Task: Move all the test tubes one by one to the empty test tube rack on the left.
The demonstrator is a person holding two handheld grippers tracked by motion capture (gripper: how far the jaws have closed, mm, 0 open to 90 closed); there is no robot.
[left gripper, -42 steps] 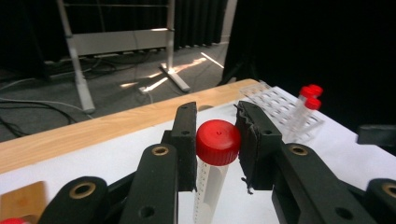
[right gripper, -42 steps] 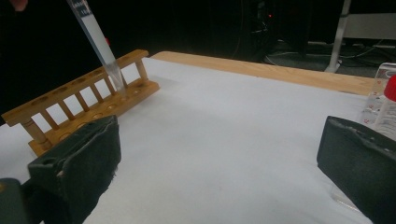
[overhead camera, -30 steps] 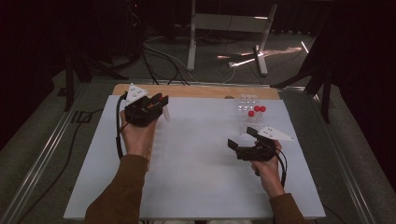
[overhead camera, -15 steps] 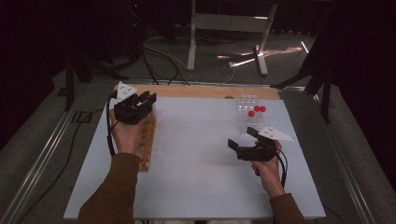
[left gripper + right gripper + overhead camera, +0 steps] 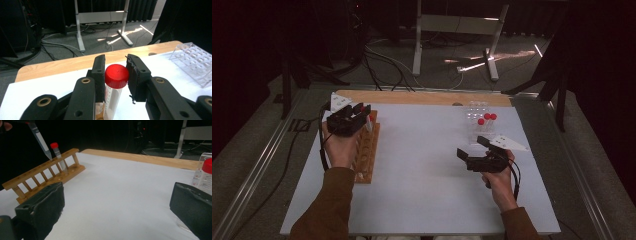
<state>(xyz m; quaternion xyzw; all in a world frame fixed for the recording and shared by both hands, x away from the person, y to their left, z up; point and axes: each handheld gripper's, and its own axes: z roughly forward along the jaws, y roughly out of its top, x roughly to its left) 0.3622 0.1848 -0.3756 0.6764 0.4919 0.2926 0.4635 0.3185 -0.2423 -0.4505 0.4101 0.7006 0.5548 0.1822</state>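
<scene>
My left gripper (image 5: 360, 110) hovers over the far end of a wooden tube rack (image 5: 368, 150) at the table's left, shut on a red-capped clear tube (image 5: 116, 76) just below its cap. In the right gripper view this held tube (image 5: 41, 141) hangs tilted, its pointed tip just above the rack's top rail (image 5: 37, 171). A second red-capped tube (image 5: 57, 151) stands in the rack beside it. My right gripper (image 5: 472, 146) stays low over the white table at the right, open, with nothing between its pads (image 5: 42, 207).
A clear plastic rack (image 5: 477, 111) holding three red-capped tubes (image 5: 487, 118) stands at the back right, just beyond my right gripper. A wooden strip (image 5: 422, 97) edges the table's far side. Cables and a metal stand lie on the floor beyond.
My left hand has carried the tube to the left and slightly down, over the wooden rack's far end. The right hand has not moved.
</scene>
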